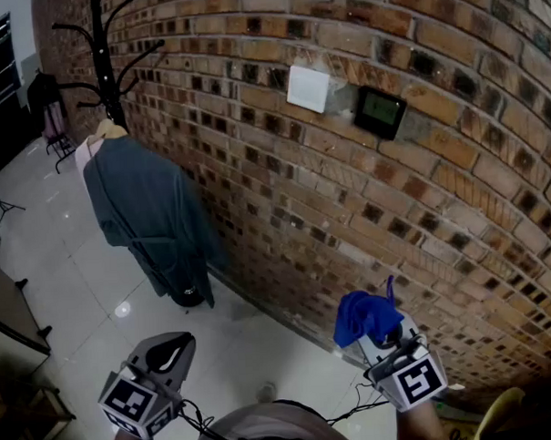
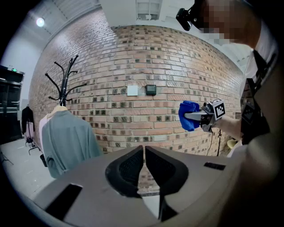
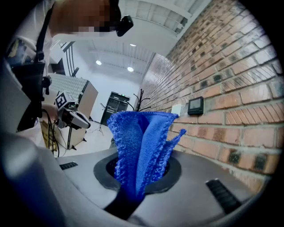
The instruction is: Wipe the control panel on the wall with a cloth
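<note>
A dark control panel (image 1: pixel 379 111) with a small screen hangs high on the brick wall, beside a white switch plate (image 1: pixel 307 88). The panel (image 2: pixel 151 89) also shows in the left gripper view, and small and far off (image 3: pixel 195 105) in the right gripper view. My right gripper (image 1: pixel 376 333) is shut on a folded blue cloth (image 1: pixel 364 315), held low and well below the panel. The cloth (image 3: pixel 138 148) stands up between the jaws. My left gripper (image 1: pixel 172 351) is shut and empty, low at the left.
A black coat stand (image 1: pixel 108 71) with a grey-green coat (image 1: pixel 151 214) stands by the wall at the left. Dark furniture (image 1: pixel 8 308) sits at the far left edge. The floor (image 1: pixel 82 269) is pale and glossy. Cables (image 1: pixel 357 407) trail near me.
</note>
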The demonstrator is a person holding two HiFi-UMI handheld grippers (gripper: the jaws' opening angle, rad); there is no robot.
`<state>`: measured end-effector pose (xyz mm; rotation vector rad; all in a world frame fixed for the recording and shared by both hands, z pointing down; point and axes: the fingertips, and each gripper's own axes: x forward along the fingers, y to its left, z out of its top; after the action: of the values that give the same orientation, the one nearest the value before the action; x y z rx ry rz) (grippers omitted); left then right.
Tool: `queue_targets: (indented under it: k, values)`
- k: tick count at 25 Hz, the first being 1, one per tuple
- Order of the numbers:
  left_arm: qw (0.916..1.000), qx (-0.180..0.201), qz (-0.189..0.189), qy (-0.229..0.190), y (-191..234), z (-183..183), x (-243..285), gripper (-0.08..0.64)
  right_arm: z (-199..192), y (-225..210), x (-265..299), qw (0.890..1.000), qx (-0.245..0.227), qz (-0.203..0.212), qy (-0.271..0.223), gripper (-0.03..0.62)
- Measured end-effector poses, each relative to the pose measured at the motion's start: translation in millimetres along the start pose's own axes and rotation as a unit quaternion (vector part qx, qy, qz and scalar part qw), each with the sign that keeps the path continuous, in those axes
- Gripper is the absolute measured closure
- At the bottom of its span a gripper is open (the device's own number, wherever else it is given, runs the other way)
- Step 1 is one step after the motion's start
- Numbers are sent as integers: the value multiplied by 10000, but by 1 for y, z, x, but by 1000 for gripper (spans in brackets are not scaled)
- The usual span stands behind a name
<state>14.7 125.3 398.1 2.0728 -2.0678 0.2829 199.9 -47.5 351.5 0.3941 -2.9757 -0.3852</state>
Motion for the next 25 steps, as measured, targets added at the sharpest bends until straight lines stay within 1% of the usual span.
queue_targets:
  k: [3, 6, 8, 10, 12, 14, 17, 19, 22, 23, 25]
  values:
    - [9997, 11, -245, -88, 6, 14, 46, 555, 4, -37, 23, 9990, -396, -182, 93, 503]
    - [9979, 98, -637, -102, 4, 26, 91, 555, 12, -67, 44, 9937, -1011, -457, 173, 503]
    - [9952, 211, -953, -98, 1, 35, 116, 555, 21, -80, 55, 9852, -1601, -565, 243, 503]
    - [9922, 340, -1200, -85, 1, 43, 139, 555, 31, -90, 65, 9717, -2245, -651, 347, 503]
    - [9885, 428, -1451, -91, 3, 49, 161, 555, 38, -101, 76, 9554, -2779, -847, 532, 503]
    - [9834, 481, -1748, -110, 4, 52, 182, 555, 44, -113, 88, 9353, -3273, -1092, 787, 503]
    - [9745, 566, -2167, -128, 11, 60, 211, 555, 59, -135, 111, 8962, -4012, -1486, 1173, 503]
    - [9671, 662, -2450, -161, 18, 69, 228, 555, 74, -148, 128, 8700, -4412, -1730, 1364, 503]
    - [9543, 796, -2874, -202, 30, 80, 244, 555, 88, -168, 147, 8387, -4714, -2086, 1753, 503]
    - [9512, 831, -2964, -211, 37, 83, 248, 555, 92, -174, 155, 8300, -4787, -2168, 1870, 503]
    - [9471, 869, -3081, -226, 51, 87, 254, 555, 98, -186, 173, 8171, -4911, -2255, 2008, 503]
